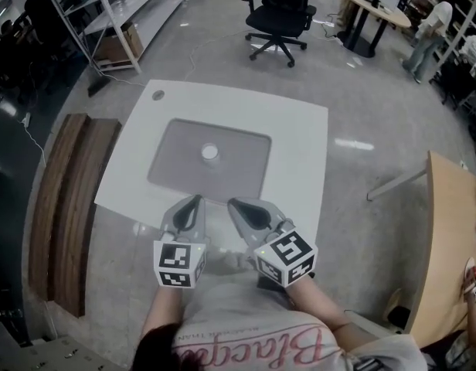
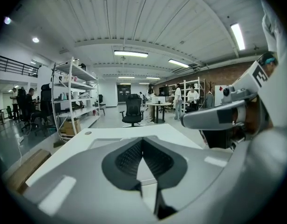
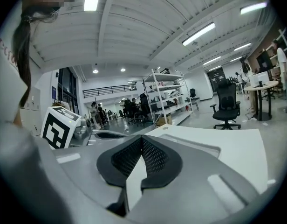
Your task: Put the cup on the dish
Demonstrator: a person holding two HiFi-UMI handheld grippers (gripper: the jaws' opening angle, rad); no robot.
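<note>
Table (image 1: 300, 153): white, square, seen from steeply above. A grey rectangular panel (image 1: 176, 168) is set into its middle; the left gripper view suggests a shallow recess, but its depth is unclear.

Left gripper (image 1: 195, 200): jaws together and tips meeting, with nothing between them. Its own view shows the dark ribbed pads (image 2: 129, 157) closing to a point at the tip. It hovers over the table's near edge, just short of the panel, touching nothing.

Right gripper (image 1: 232, 202): jaws also together and empty, pads (image 3: 155, 155) meeting at the tip. It sits just beside the left gripper at the same near edge, also touching nothing.

Marker cubes (image 1: 178, 263) ride at the rear of both grippers, close to the person's torso.

Small white round object (image 1: 210, 152): sits at the centre of the grey panel, well apart from both grippers. It is probably the cup, but too small to confirm.

Hidden or unclear: in both gripper views the jaw bodies cover the panel's middle, so the round object is hidden there. The person's forearms are cut off at the bottom of the head view.
</note>
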